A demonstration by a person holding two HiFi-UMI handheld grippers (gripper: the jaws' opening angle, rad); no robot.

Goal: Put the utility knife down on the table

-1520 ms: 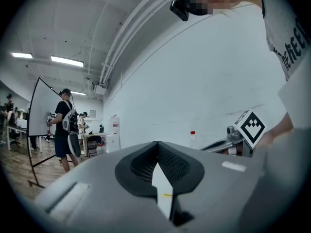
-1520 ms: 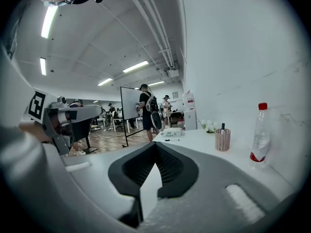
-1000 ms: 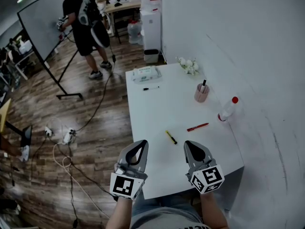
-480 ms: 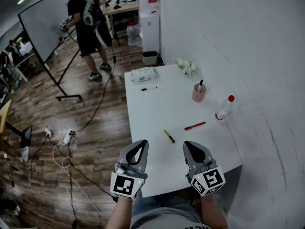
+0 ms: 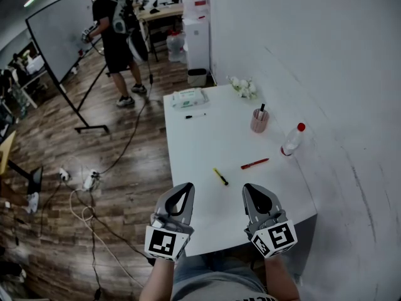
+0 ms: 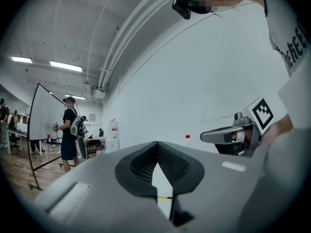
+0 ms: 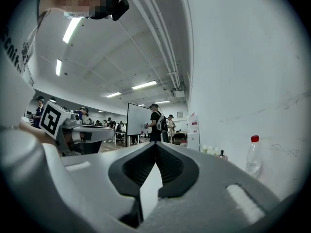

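Both tools are closed and empty, left tool and right tool over the counter's near edge. The yellow utility knife lies mid-counter, just beyond them.

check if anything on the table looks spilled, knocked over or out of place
Nothing stands out. The bottle and pink cup stand upright, the yellow utility knife and red pen lie flat on the table, and no spill shows. The left gripper and right gripper are both shut and empty.
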